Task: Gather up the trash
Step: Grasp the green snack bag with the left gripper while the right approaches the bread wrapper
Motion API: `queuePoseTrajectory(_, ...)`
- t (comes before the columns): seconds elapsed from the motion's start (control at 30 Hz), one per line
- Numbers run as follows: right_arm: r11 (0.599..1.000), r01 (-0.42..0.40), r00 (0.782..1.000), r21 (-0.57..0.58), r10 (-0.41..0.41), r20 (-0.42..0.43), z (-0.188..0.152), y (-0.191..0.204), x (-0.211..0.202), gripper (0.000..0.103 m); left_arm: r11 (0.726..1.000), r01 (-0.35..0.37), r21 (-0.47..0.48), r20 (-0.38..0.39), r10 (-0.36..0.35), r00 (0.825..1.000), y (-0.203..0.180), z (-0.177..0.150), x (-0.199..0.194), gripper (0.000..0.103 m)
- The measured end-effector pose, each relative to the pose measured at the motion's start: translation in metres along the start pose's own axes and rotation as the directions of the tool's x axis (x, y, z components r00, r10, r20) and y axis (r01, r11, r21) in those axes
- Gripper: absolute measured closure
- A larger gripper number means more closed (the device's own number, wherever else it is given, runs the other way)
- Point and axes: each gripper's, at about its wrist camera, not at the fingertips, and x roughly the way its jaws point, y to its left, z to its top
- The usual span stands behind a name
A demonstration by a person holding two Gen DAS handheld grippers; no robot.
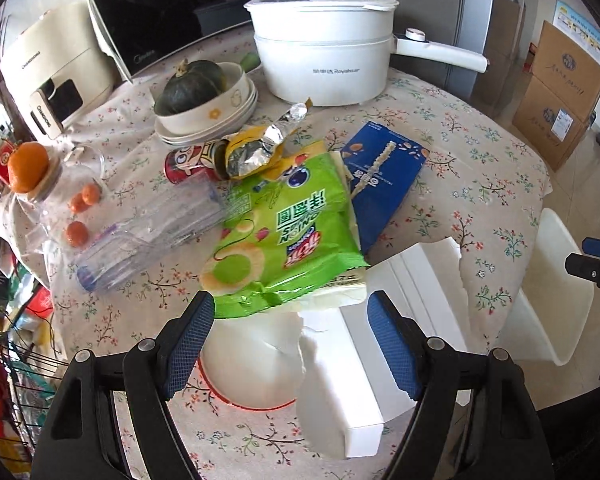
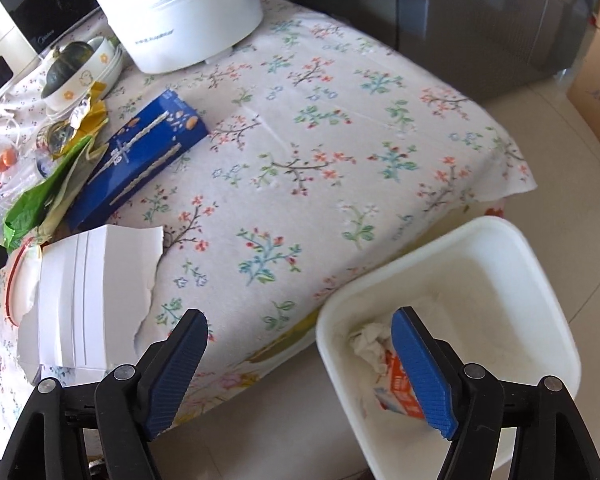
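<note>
My left gripper [image 1: 290, 344] has its jaws spread wide with nothing between the blue pads; it hangs over the torn white cardboard box [image 1: 364, 344] and the white paper bowl with a red rim [image 1: 256, 364] that the box partly covers. My right gripper [image 2: 300, 372] is likewise spread and empty, hovering over the table's edge with its right pad above the white plastic trash bin [image 2: 532, 280] on the floor.

From the left jaws, at twelve o'clock, lies the green crinkled snack bag [image 1: 284, 232], its lower edge resting on the bowl and box. At one o'clock is the flat blue biscuit carton [image 1: 384, 184]; at eleven o'clock a crushed clear plastic bottle [image 1: 148, 240], and beyond it a torn yellow foil wrapper [image 1: 256, 148] draped on a red cartoon-printed can [image 1: 184, 164]. I judge all this litter is heaped near the bin-side edge so either hand can reach it.

From the right jaws, at two o'clock, the bin already holds crumpled white tissue [image 2: 370, 346] and an orange-and-white carton [image 2: 396, 388]; my pad hides part of that carton, so its shape is unclear. How much of the bowl sits under the box I cannot tell, and the can's label is mostly covered. The white electric pot [image 1: 328, 60] at the far edge of the floral tablecloth [image 2: 320, 140] looks like kitchenware, not trash.
</note>
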Motion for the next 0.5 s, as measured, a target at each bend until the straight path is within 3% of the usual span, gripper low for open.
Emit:
queuePoseTrajectory(0.23, 0.998, -0.023, 1.000, -0.057, 0.022, -0.017, 0.019, 0.039, 0.017, 0.023, 1.000, 0.010, -0.008, -0.024, -0.010, 1.000, 0.005, -0.007, 0.039, 0.027)
queuePoseTrajectory(0.37, 0.996, -0.037, 0.999, -0.076, 0.035, -0.024, 0.026, 0.057, 0.023, 0.023, 1.000, 0.007, 0.028, 0.040, -0.009, 0.999, 0.001, 0.005, 0.040, 0.033)
queuePoseTrajectory(0.47, 0.995, -0.042, 0.999, -0.087, 0.040, -0.025, 0.030, 0.066, 0.026, 0.022, 0.998, 0.026, 0.058, 0.095, -0.031, 0.995, -0.005, 0.012, 0.039, 0.042)
queuePoseTrajectory(0.5, 0.995, -0.041, 0.999, -0.088, 0.039, -0.026, 0.031, 0.068, 0.026, 0.022, 0.997, 0.034, 0.068, 0.098, -0.041, 0.994, -0.007, 0.014, 0.040, 0.052)
